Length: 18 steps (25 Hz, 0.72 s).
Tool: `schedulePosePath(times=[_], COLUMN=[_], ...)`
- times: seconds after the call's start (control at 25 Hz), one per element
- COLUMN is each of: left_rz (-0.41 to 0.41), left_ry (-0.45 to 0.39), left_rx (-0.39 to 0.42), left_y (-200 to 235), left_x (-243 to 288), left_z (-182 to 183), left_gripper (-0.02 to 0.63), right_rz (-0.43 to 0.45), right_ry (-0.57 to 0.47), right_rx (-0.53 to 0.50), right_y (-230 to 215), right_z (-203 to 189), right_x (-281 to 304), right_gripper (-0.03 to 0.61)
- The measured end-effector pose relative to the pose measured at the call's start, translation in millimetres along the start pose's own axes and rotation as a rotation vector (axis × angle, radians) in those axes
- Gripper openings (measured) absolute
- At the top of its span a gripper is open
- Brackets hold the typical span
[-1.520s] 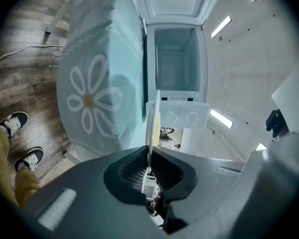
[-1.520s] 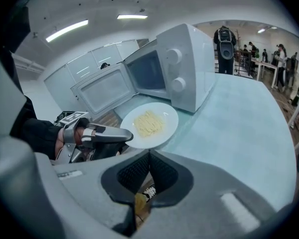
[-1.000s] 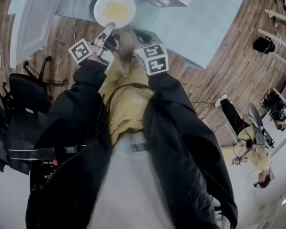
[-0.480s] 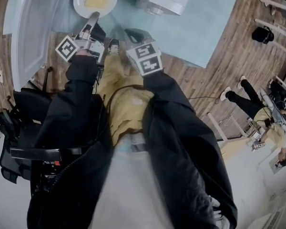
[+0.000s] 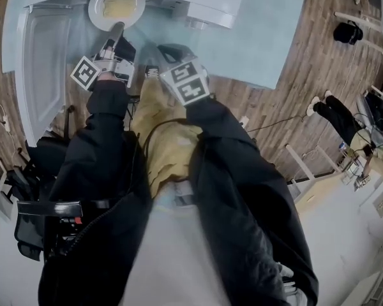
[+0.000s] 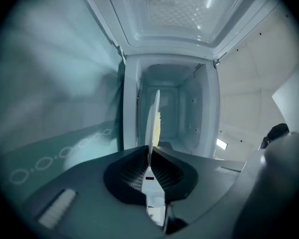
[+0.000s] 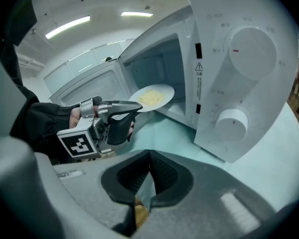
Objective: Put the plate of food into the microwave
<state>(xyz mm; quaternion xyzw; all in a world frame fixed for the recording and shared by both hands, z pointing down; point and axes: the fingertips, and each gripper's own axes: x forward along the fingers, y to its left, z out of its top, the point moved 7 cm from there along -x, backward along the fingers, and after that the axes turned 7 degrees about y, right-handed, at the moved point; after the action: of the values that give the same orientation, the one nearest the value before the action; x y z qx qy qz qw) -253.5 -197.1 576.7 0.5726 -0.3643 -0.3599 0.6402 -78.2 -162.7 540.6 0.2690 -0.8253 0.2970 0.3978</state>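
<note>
2 black-sleeved arms reach forward from the person. The left gripper [image 5: 117, 29] points level toward the open microwave [image 7: 239, 68], its jaws clamped on the near rim of the plate [image 5: 94, 13]. The right gripper [image 7: 148, 176] tilts down over the pale teal table [image 5: 268, 30], jaws together at the tips with nothing between them.

The plate is round, white and shallow, with a flat yellow patch of food [image 5: 120, 6] on it. It hangs at the mouth of the cavity, off the table. The microwave is glossy white with 2 round knobs [image 7: 251, 46], and its door [image 5: 45, 62] stands swung wide.

Only the left gripper view shows the plate edge-on against the smooth cavity walls. Only the right gripper view shows the knobs and the hand [image 7: 75, 117] round the left gripper's handle.
</note>
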Motion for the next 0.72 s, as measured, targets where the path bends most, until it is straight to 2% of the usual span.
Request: schedulePosePath(times=[0.72], left_rz=[-0.007], left_ry=[-0.044], left_rx=[-0.052], left_y=[10], left_x=[39], left_z=[38], left_gripper=[0.029], right_rz=[-0.051], right_ry=[0.026], right_rx=[0.095], right_y=[-8], right_z=[-24], right_x=[-3], right_gripper=[0.002])
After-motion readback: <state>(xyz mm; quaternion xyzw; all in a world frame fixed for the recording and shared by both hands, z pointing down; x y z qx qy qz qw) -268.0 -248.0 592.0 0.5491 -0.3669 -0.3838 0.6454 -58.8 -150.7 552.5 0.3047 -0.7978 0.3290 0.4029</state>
